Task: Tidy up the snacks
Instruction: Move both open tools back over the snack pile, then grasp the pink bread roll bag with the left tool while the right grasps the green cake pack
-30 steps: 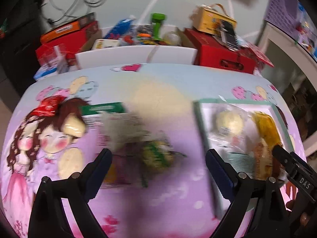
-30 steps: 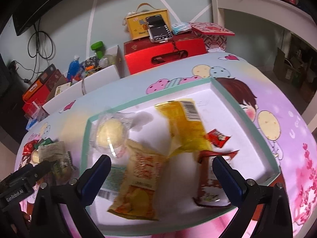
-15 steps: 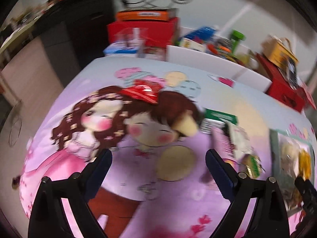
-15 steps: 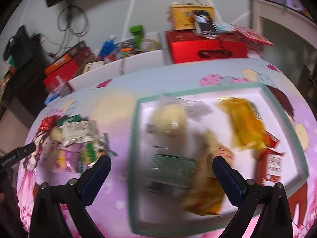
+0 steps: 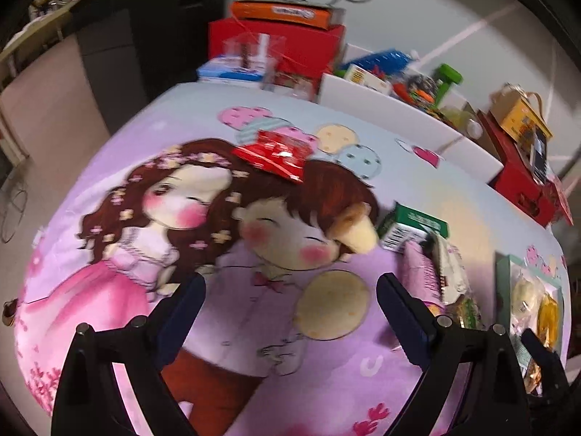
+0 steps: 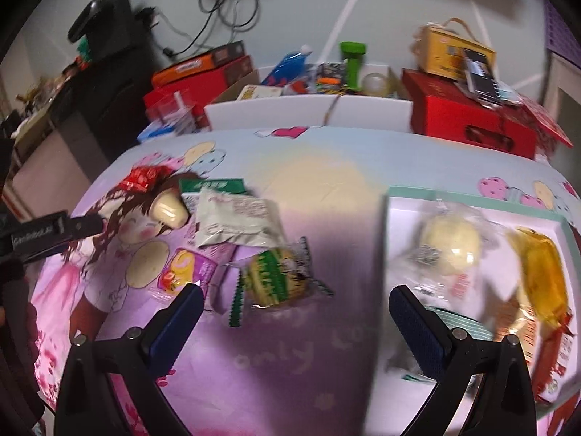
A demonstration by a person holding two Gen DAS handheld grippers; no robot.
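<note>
My left gripper (image 5: 290, 301) is open and empty above the cartoon tablecloth, left of the loose snacks. A red packet (image 5: 276, 154) lies ahead of it, with a yellow bun (image 5: 357, 230) and a green box (image 5: 414, 225) to its right. My right gripper (image 6: 296, 298) is open and empty just in front of a green-striped wrapped snack (image 6: 276, 279). A white packet (image 6: 239, 221) and a purple packet (image 6: 185, 272) lie beside that snack. The white tray (image 6: 454, 192) at the right holds a wrapped bun (image 6: 450, 243), a yellow packet (image 6: 544, 272) and other packets.
Behind the table stand a white box (image 6: 308, 112) full of small items, red boxes (image 6: 472, 120) and a yellow box (image 6: 450, 54) with a phone on it. A black cabinet (image 5: 163, 29) stands at the back left. The table edge curves down at the left.
Both views have swung left. The left gripper went from over the snack pile to over the cartoon figures. The right gripper went from above the tray to the pile's edge.
</note>
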